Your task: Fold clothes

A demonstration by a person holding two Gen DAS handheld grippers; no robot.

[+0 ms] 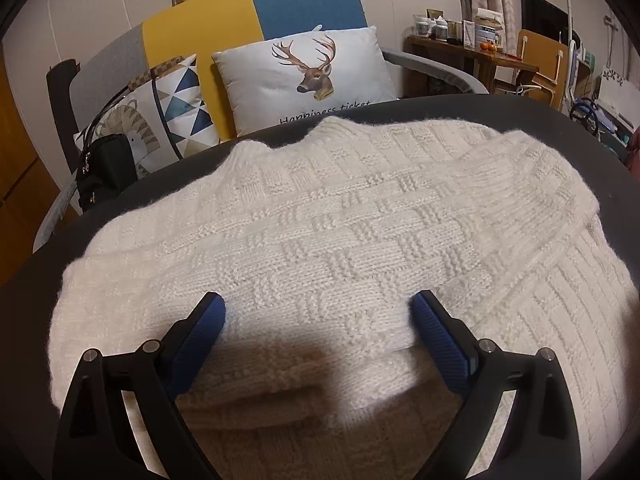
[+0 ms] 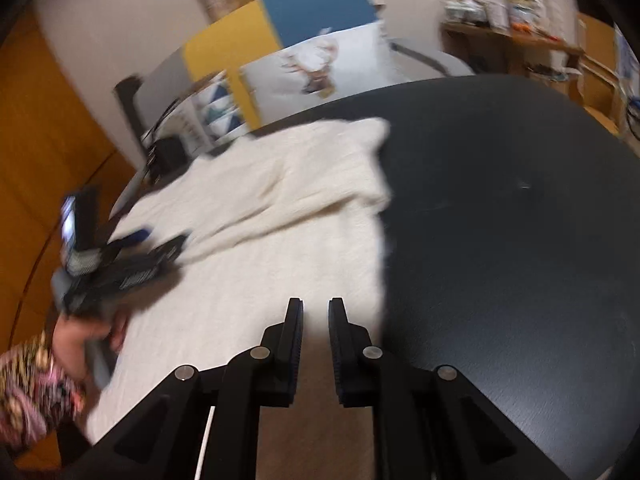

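A cream basket-weave knit sweater (image 1: 340, 220) lies spread on a dark round table (image 1: 440, 108). One sleeve is folded diagonally across its body from the upper right. My left gripper (image 1: 318, 308) hovers low over the sweater's near part, open wide, its blue pads (image 1: 212, 316) holding nothing. In the blurred right wrist view the sweater (image 2: 260, 240) covers the table's left half. My right gripper (image 2: 315, 312) sits over the sweater's near right edge, open by a narrow gap with nothing in it. The left gripper (image 2: 156, 240) shows over the sweater's left side, held by a hand (image 2: 80, 336).
Behind the table stands a sofa with a yellow and blue back (image 1: 256, 12), a deer-print pillow (image 1: 304, 76) and a black bag (image 1: 104, 168). A wooden side table (image 1: 472, 52) with jars and boxes is at the back right. Bare tabletop (image 2: 500, 220) lies right of the sweater.
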